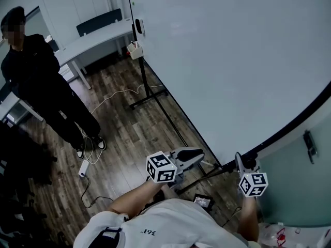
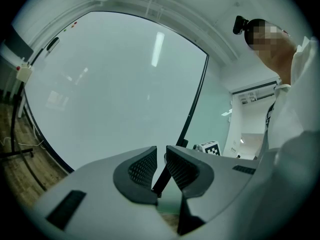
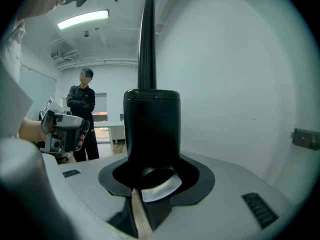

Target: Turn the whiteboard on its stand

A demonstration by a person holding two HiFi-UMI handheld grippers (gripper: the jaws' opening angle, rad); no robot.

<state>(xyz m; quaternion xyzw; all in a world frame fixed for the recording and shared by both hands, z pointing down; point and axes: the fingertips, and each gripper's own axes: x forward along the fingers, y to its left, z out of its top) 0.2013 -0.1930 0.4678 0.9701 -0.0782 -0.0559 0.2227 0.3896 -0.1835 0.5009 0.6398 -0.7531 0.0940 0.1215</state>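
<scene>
In the head view the whiteboard (image 1: 232, 61) leans at a slant on its stand (image 1: 155, 94), so the turn looks part done. The left gripper (image 1: 194, 154) and right gripper (image 1: 240, 161) sit at its lower edge. The left gripper view shows the jaws slightly apart, gripping nothing. In the right gripper view the jaws clamp a black fitting (image 3: 151, 124) on the board's edge.
</scene>
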